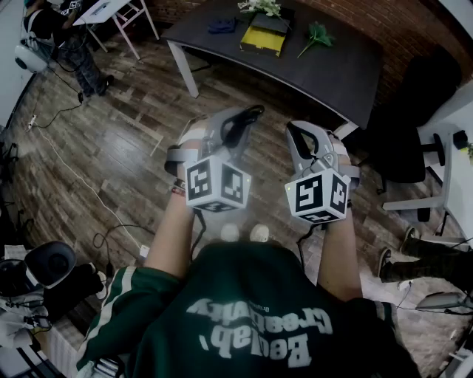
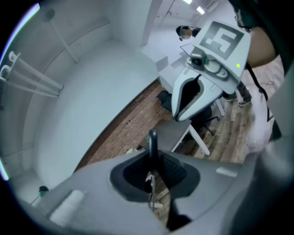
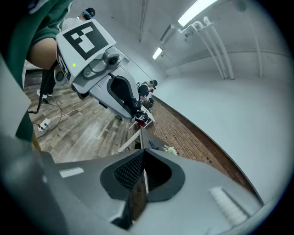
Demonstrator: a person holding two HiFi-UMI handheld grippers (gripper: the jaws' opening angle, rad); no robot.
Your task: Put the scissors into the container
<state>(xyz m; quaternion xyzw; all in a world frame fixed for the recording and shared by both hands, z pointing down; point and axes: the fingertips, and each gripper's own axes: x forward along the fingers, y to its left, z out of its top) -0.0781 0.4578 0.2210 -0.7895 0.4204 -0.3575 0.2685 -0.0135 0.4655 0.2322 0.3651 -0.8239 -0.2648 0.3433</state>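
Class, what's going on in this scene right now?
A person stands on the wood floor, holding the left tongs and right tongs out in front, both closed and empty. The dark table with a yellow container lies ahead, untouched. Nothing is picked up yet.

Yellow container (image 1: 260, 38), dark grey table (image 1: 336, 68) — green sweatshirt (image 1: 236, 280).

Dark bench (image 1: 325, 66), upper centre of frame, white legs. On it: yellow & black container (image 1: 264, 35) near the middle; dark blue item (image 1: 222, 26) just left of it, too small to ID; green sprig (image 1: 316, 35) to the right; white flowers w/ leaves (image 1: 260, 7) at top edge. Wood-plank floor (image 1: 111, 140) below; cables (image 1: 74, 173) trail across its left side.
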